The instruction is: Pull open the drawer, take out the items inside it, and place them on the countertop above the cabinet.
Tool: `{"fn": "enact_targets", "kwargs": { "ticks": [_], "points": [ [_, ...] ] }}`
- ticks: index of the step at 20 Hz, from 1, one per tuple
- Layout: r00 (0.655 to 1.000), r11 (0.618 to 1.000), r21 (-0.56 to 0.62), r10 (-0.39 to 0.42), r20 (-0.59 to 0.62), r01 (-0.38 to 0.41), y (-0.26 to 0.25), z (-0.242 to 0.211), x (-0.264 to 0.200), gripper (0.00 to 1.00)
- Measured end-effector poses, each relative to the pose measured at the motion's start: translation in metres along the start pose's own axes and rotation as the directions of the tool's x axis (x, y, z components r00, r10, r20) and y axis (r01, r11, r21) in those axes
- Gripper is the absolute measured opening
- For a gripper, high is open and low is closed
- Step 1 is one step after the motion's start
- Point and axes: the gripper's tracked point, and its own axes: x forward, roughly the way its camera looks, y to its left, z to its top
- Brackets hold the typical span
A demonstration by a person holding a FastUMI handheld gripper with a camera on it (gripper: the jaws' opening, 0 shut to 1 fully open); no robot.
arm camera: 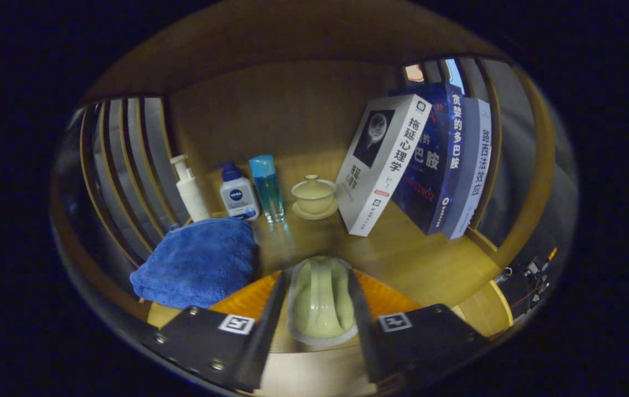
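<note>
My gripper (320, 300) is shut on a pale green ceramic cup (321, 298), which sits squeezed between both fingers just above the wooden countertop (403, 259). Beyond the fingers stands a cream lidded tea bowl on its saucer (314, 196). A folded blue towel (196, 262) lies on the countertop just left of the left finger.
A white pump bottle (190, 187), a blue-capped lotion bottle (238, 193) and a clear blue bottle (267, 187) stand in a row at the back left. Three books (419, 165) lean against the right side. Wooden slats close both sides, and a wooden panel forms the back wall.
</note>
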Motion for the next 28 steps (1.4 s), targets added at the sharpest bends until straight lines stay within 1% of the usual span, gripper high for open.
{"fn": "enact_targets", "kwargs": {
  "ticks": [1,3,6,8,10,13,15,17,20,22,24,26,28],
  "points": [
    [1.0,1.0,-0.003,0.01,0.007,-0.01,0.002,0.001,-0.003,0.76],
    [0.997,0.998,-0.014,0.056,0.046,-0.055,0.01,0.007,-0.017,1.0],
    [0.983,0.994,-0.034,0.105,0.151,-0.101,0.018,0.026,-0.043,1.0],
    [0.967,0.992,-0.071,0.12,0.225,-0.107,0.019,0.039,-0.067,1.0],
    [0.943,0.989,-0.111,0.13,0.306,-0.1,0.019,0.052,-0.094,1.0],
    [0.893,0.986,-0.141,0.138,0.428,-0.085,0.021,0.065,-0.145,1.0],
    [0.865,0.987,-0.148,0.128,0.485,-0.063,0.018,0.06,-0.178,1.0],
    [0.846,0.99,-0.137,0.096,0.525,-0.027,0.008,0.051,-0.206,1.0],
    [0.815,0.99,-0.141,0.079,0.574,0.003,0.0,0.033,-0.243,1.0],
    [0.81,0.989,-0.143,0.055,0.584,0.036,-0.01,0.017,-0.259,1.0],
    [0.808,0.987,-0.153,0.051,0.587,0.049,-0.013,-0.001,-0.27,1.0],
    [0.82,0.987,-0.152,0.039,0.571,0.059,-0.018,-0.027,-0.275,1.0],
    [0.838,0.986,-0.158,0.046,0.544,0.048,-0.017,-0.054,-0.274,1.0]
  ]
}}
